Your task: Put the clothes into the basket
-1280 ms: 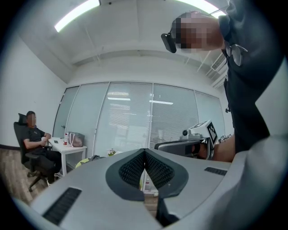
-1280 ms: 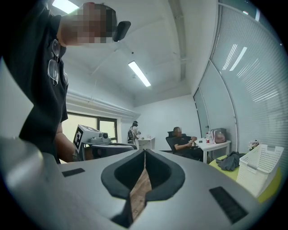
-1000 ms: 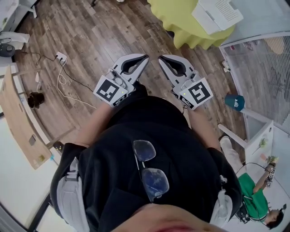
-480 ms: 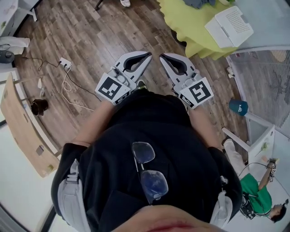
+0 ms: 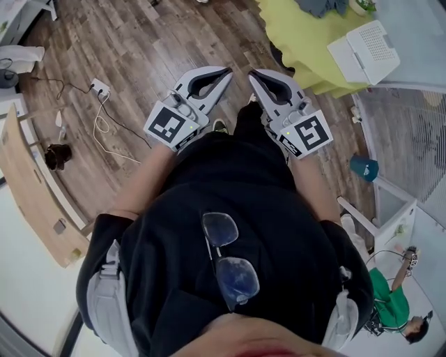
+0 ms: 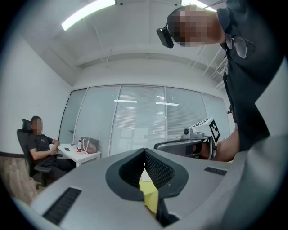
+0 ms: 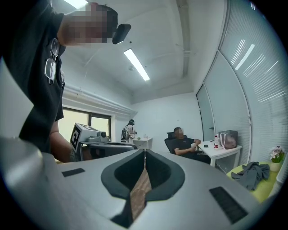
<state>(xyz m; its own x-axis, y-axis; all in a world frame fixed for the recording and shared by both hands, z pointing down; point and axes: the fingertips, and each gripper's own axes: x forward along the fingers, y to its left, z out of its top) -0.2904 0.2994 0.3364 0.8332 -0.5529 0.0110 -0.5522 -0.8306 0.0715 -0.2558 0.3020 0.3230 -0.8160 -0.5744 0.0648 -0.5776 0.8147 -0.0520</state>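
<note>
Both grippers are held side by side in front of the person's body, over the wooden floor. My left gripper [image 5: 224, 72] is shut with nothing in it, and my right gripper [image 5: 255, 74] is shut and empty too. In the left gripper view the jaw tips [image 6: 145, 153] meet, and the same holds in the right gripper view [image 7: 144, 153]. A yellow-green table [image 5: 303, 42] stands ahead at the upper right. Grey clothes [image 5: 318, 6] lie on it, also seen as a heap [image 7: 251, 174] in the right gripper view. The white basket [image 5: 366, 50] rests at the table's right edge.
A power strip with a white cable [image 5: 98, 89] lies on the floor at the left, near a wooden board [image 5: 31, 185]. A teal object [image 5: 362, 167] and white furniture stand at the right. A person sits at a white desk [image 7: 185, 144].
The view has shifted toward the yellow-green table: table, clothes and basket sit lower and larger in the head view. Both grippers stay shut and side by side.
</note>
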